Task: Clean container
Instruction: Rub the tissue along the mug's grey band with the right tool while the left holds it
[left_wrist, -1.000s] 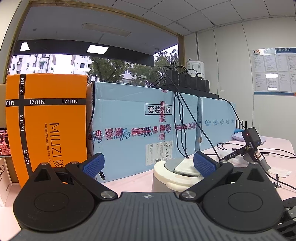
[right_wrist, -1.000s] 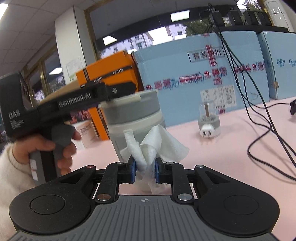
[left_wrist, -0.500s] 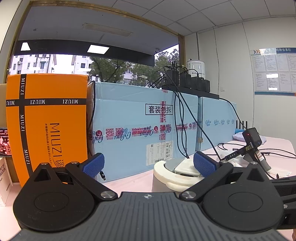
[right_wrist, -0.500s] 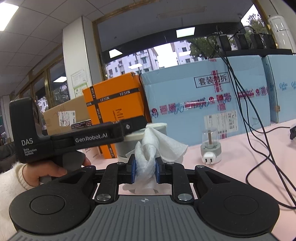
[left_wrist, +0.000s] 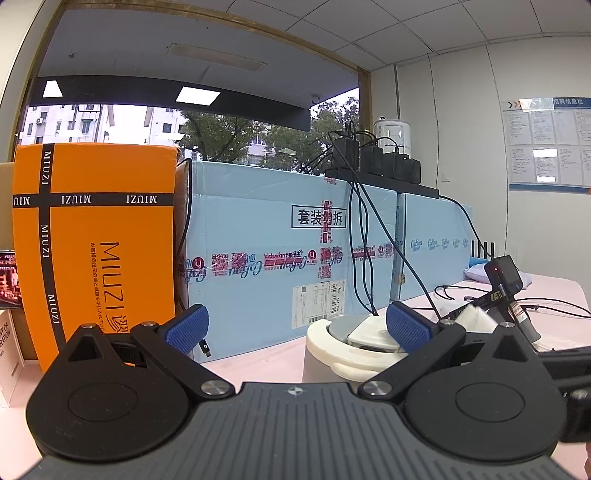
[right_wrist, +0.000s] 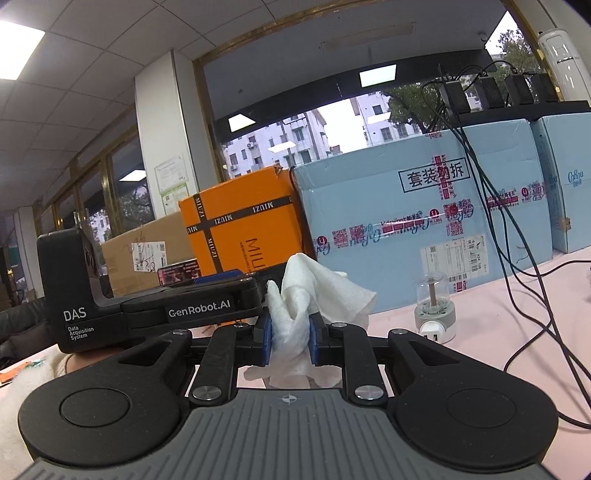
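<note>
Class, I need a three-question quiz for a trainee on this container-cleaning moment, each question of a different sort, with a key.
1. True or false: the right claw is shut on a white cloth.
2. Multiple choice: how does the left claw stand? A) shut on the cloth B) open, with the container beside its right finger C) shut on a cable
3. Fill in: the box standing left of the blue boxes is coloured ______.

Key: 1 true; 2 B; 3 orange.
</note>
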